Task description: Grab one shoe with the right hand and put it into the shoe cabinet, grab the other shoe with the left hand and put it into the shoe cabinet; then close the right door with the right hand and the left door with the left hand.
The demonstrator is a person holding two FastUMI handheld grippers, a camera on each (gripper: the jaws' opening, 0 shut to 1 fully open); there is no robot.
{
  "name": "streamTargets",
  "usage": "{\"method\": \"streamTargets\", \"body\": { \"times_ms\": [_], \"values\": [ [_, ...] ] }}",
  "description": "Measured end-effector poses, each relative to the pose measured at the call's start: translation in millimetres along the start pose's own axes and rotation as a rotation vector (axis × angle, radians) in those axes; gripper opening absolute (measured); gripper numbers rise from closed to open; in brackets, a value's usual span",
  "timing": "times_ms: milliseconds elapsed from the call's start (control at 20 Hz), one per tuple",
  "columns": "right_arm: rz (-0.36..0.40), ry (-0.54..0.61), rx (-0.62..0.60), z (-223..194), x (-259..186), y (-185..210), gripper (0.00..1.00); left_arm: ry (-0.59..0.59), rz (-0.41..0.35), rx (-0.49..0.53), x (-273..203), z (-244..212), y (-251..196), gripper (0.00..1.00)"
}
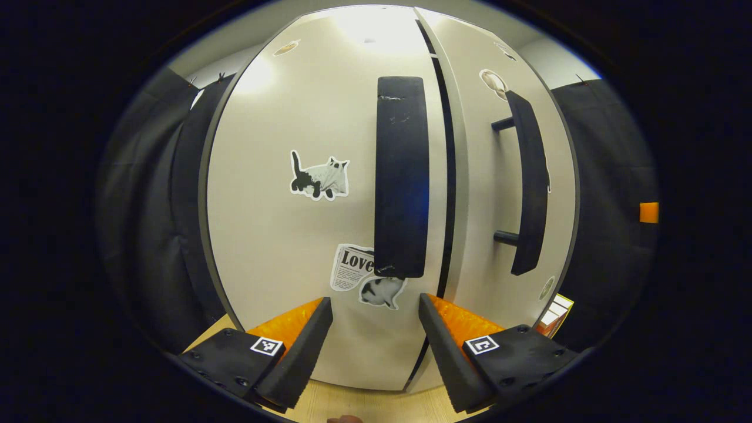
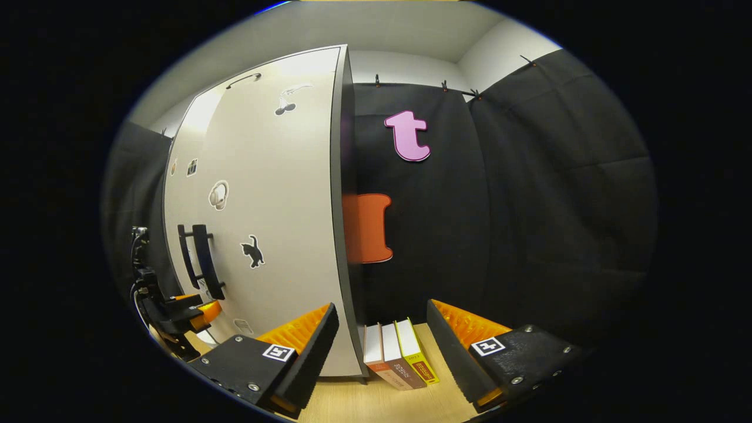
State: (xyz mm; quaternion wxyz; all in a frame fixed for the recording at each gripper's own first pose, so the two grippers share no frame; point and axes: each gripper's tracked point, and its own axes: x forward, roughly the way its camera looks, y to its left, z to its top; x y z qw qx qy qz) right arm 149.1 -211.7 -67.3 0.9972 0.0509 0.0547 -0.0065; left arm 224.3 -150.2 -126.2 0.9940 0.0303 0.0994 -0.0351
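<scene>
Shoe cabinet (image 1: 282, 235) doors nearly flush, thin gap | left gripper (image 1: 376, 329) apart | right gripper (image 2: 382, 341) apart

Pale wooden tabletop (image 2: 376, 405) at the frame's bottom.
A tall white two-door shoe cabinet (image 2: 264, 235) and three upright books (image 2: 399, 352) stand on it.

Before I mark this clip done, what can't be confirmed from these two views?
- Shoes inside: hidden behind the left door and right door in the left gripper view.
- Whether the doors are fully shut: a dark gap runs between them, and the fisheye bend makes its width unclear.
- Books beside the cabinet: partly hidden by the cabinet's edge in the right gripper view.
- Left tool seen far off, too small to judge there.
</scene>
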Motion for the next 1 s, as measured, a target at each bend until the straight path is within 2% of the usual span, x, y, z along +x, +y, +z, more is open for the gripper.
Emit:
{"method": "streamTargets", "body": {
  "times_ms": [150, 300, 350, 600, 650, 900, 950, 1000],
  "values": [
    [0.027, -0.004, 0.008, 15, -2, 3, 0.93, -0.007, 0.012, 0.0, -32, 23, 11, 0.97],
    [0.047, -0.026, 0.002, 35, -10, 7, 0.93, -0.051, 0.053, 0.025, -84, 76, 34, 0.94],
    [0.054, -0.035, -0.004, 43, -13, 9, 0.93, -0.064, 0.069, 0.022, -100, 96, 42, 0.96],
    [0.086, -0.093, -0.049, 79, -34, 17, 0.93, -0.149, 0.108, -0.051, -165, 180, 82, 0.99],
    [0.091, -0.104, -0.057, 86, -38, 18, 0.93, -0.171, 0.123, -0.054, -177, 194, 91, 0.96],
    [0.109, -0.136, -0.055, 108, -55, 18, 0.93, -0.262, 0.176, -0.06, -227, 239, 118, 0.99],
    [0.109, -0.141, -0.056, 111, -58, 18, 0.93, -0.281, 0.191, -0.051, -234, 246, 122, 0.94],
    [0.111, -0.143, -0.054, 112, -60, 17, 0.93, -0.294, 0.199, -0.043, -240, 251, 124, 0.96]
  ]
}}
